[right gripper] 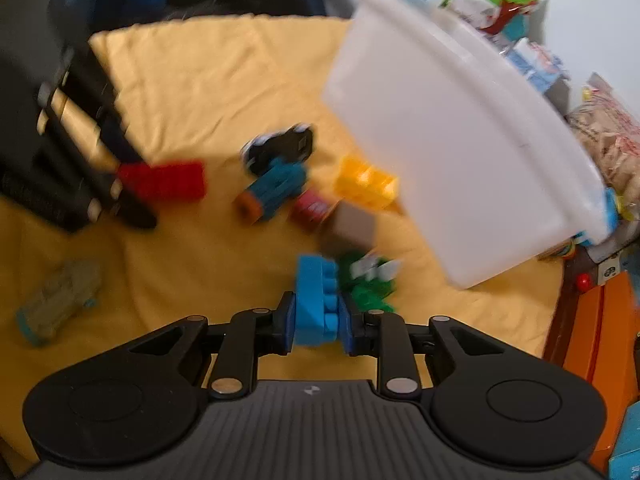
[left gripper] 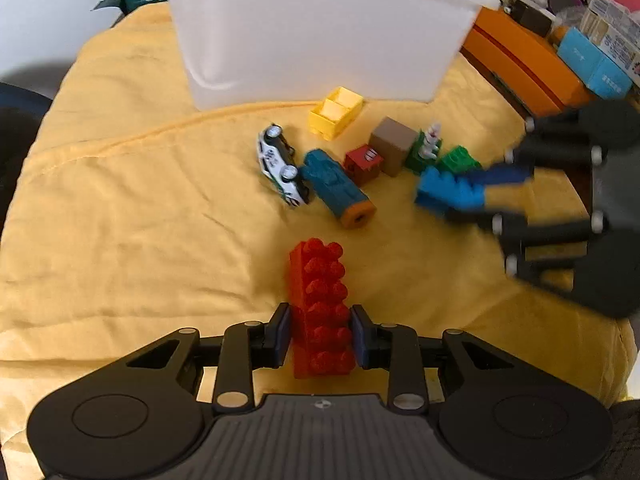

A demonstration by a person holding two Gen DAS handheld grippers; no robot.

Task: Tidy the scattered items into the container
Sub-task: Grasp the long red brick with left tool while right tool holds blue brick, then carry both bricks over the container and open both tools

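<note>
My left gripper (left gripper: 320,336) is shut on a long red brick (left gripper: 322,304), held over the yellow cloth (left gripper: 120,200). My right gripper (right gripper: 318,322) is shut on a blue brick (right gripper: 316,300); it also shows in the left wrist view (left gripper: 472,196) at the right, with the blue brick (left gripper: 448,192). The white container (left gripper: 320,36) stands at the back of the cloth and shows in the right wrist view (right gripper: 452,152). In front of it lie a toy car (left gripper: 280,164), a teal cylinder (left gripper: 338,188), a yellow brick (left gripper: 336,112), a small red block (left gripper: 364,162), a brown block (left gripper: 394,144) and green bricks (left gripper: 440,156).
An orange box (left gripper: 520,68) and stacked cartons (left gripper: 600,52) line the right edge of the cloth. A pale translucent toy (right gripper: 56,304) lies at the left in the right wrist view. Snack bags (right gripper: 608,140) sit behind the container.
</note>
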